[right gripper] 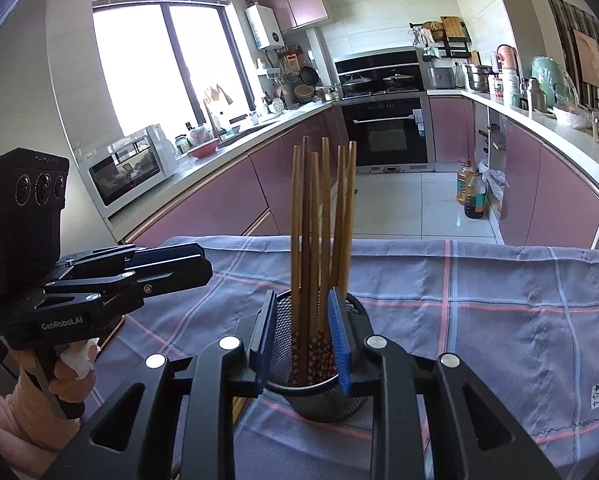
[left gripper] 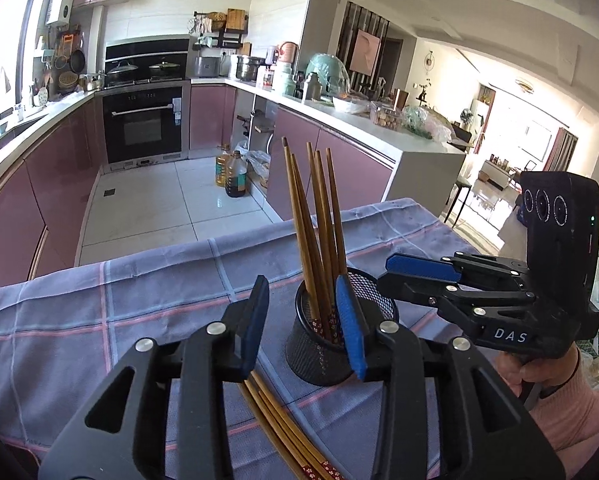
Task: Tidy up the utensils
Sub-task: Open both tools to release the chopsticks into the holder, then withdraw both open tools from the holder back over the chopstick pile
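A black mesh cup [left gripper: 327, 360] [right gripper: 319, 400] stands on the checked blue cloth, with several brown chopsticks [left gripper: 319, 220] [right gripper: 323, 220] upright in it. More chopsticks [left gripper: 283, 432] lie flat on the cloth under my left gripper [left gripper: 303, 316]. That gripper is open with nothing between its blue pads; its right finger overlaps the cup's near rim. My right gripper [right gripper: 302, 336] is open just in front of the cup, pads clear of the sticks. In the left wrist view the right gripper [left gripper: 383, 272] reaches over the cup's right rim. The left gripper [right gripper: 206, 262] hangs to the cup's left.
The cloth-covered table [left gripper: 139, 300] [right gripper: 499, 320] ends just beyond the cup, with tiled kitchen floor behind. Oil bottles [left gripper: 235, 176] stand on the floor by pink cabinets. A hand in a pink sleeve [left gripper: 559, 392] holds the right gripper.
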Action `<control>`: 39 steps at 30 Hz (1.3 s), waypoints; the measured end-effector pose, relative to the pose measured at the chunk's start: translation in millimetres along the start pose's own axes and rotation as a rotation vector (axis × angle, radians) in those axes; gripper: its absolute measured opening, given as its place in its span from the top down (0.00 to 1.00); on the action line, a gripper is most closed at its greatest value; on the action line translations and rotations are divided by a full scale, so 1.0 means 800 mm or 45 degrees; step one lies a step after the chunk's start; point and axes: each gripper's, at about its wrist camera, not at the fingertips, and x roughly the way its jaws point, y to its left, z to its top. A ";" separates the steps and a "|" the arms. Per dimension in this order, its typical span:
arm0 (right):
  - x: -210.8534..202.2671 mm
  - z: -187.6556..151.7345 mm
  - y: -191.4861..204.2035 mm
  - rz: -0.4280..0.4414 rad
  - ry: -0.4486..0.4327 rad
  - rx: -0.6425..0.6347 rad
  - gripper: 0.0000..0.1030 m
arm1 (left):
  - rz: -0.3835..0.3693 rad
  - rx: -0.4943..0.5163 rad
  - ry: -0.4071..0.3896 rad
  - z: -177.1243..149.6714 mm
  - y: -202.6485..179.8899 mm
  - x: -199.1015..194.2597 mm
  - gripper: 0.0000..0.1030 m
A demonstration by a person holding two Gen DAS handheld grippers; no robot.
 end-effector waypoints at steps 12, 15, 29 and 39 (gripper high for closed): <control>0.033 -0.082 0.046 0.088 0.259 -0.090 0.69 | 0.086 -0.055 0.149 -0.106 0.025 -0.015 0.56; 0.046 -0.098 0.056 0.097 0.320 -0.094 0.69 | 0.071 -0.082 0.206 -0.131 0.029 -0.009 0.56; 0.064 -0.127 0.076 0.072 0.421 -0.120 0.69 | 0.061 -0.087 0.335 -0.184 0.021 0.014 0.56; 0.080 -0.129 0.085 0.039 0.432 -0.161 0.69 | 0.075 -0.091 0.366 -0.189 0.022 0.022 0.56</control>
